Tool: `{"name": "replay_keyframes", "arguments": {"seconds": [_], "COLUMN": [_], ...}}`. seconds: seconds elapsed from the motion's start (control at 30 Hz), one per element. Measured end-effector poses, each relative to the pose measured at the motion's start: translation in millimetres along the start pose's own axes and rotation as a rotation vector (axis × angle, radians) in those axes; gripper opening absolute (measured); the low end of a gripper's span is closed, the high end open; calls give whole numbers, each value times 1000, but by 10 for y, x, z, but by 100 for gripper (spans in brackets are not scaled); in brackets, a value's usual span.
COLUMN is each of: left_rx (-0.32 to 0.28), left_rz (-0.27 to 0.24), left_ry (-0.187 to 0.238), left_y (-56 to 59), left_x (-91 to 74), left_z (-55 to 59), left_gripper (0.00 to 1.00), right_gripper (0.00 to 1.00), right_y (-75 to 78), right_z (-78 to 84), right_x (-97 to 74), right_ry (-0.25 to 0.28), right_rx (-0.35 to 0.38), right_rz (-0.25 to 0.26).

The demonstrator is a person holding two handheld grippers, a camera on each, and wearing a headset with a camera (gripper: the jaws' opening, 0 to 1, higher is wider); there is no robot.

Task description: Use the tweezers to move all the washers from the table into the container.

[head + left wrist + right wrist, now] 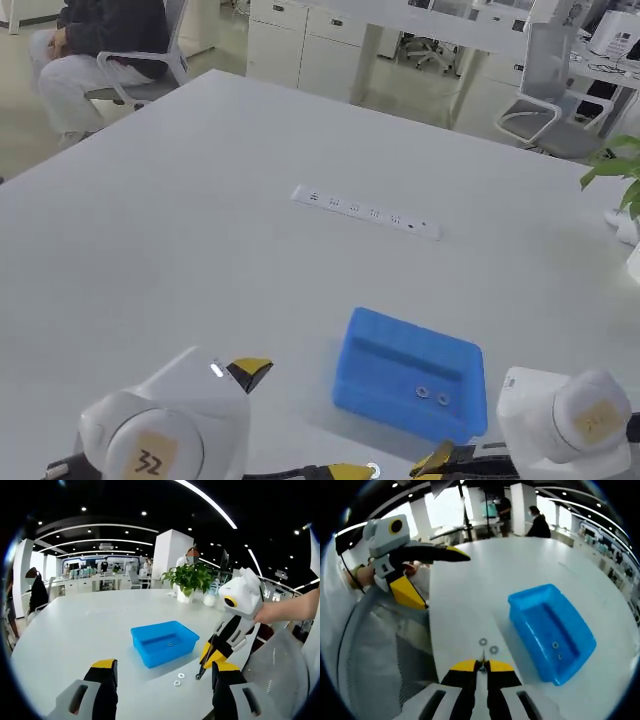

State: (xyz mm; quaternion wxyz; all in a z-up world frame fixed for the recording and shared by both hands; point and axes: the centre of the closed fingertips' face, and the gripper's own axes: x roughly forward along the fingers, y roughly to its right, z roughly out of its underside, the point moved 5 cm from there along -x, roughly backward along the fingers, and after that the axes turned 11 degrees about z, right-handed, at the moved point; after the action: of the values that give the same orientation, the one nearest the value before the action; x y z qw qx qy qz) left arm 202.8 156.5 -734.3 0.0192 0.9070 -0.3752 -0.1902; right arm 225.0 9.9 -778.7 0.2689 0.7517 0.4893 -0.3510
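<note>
In the blue container [390, 405], two washers [422, 391], left tool [164, 666] wide, right tool [482, 667] pinching tweezers [483, 655].

White table [200, 200]: blue container [385, 405], two washers [483, 641] beside, probably power strip [365, 211].

Four washers [483, 641] — one container [524, 624] — one tweezers [200, 672]

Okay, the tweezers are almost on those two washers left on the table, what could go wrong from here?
1. The two washers lie flat and close together on the smooth table; the tweezers in the right gripper may slip or knock the second one away.
2. They sit fairly near the table's edge, so a flicked washer could drop off.
3. The blue container stands apart from them, so a weak pinch might lose a washer on the way.
</note>
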Motion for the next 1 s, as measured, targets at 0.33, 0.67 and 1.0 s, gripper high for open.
{"name": "replay_keyframes", "arguments": {"seconds": [0.33, 0.67, 1.0], "left_rx": [4, 7, 5], "left_rz": [4, 8, 7], "left_ry": [-8, -11, -10], "left_y": [6, 12, 6], "left_x": [6, 12, 10], "left_z": [10, 13, 15], "left_gripper": [78, 77, 77], "right_gripper": [3, 3, 3], "right_y": [-146, -4, 402], "right_z": [-27, -221, -416], "right_x": [-71, -299, -384], "right_ry": [51, 102, 141], "right_rx": [-125, -223, -76], "right_rz": [44, 97, 170]}}
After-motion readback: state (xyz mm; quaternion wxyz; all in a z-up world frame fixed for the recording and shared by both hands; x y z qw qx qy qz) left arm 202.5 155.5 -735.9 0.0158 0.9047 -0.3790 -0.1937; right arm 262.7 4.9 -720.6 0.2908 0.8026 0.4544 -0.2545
